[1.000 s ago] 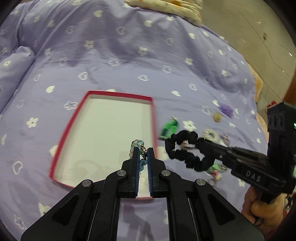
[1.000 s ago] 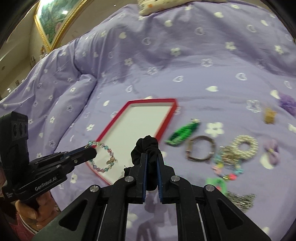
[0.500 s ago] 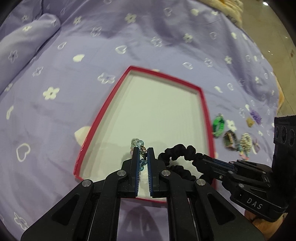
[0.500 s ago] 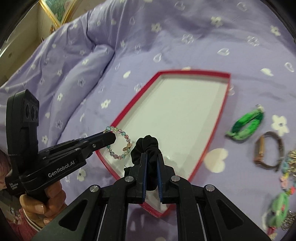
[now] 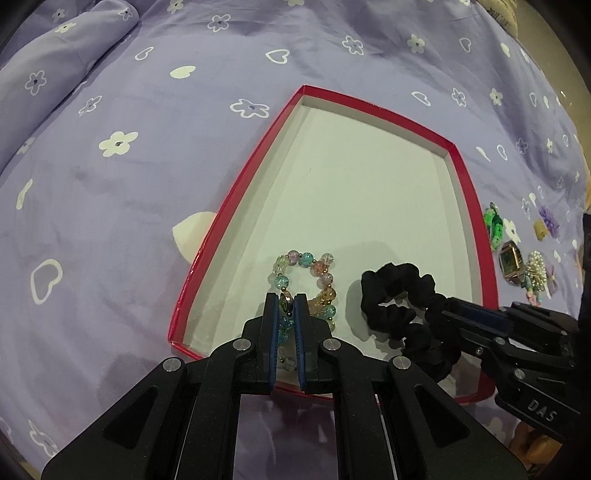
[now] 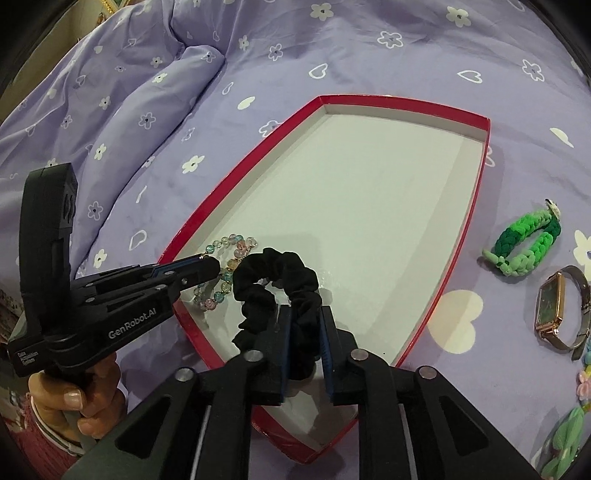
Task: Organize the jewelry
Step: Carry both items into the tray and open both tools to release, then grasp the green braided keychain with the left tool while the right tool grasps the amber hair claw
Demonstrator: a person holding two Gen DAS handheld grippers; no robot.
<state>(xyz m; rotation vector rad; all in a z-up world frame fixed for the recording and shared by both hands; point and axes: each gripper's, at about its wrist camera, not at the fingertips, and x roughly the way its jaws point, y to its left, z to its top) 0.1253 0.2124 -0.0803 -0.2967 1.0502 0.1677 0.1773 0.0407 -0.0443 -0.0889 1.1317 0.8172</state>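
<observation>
A purple bedspread printed with white flowers and hearts covers the whole surface. It bunches into a long thick fold toward the upper left, seen in both wrist views. At the top left corner of the right wrist view a bit of gilded picture frame shows. At the top right of the left wrist view lies a pale patterned cushion edge.
</observation>
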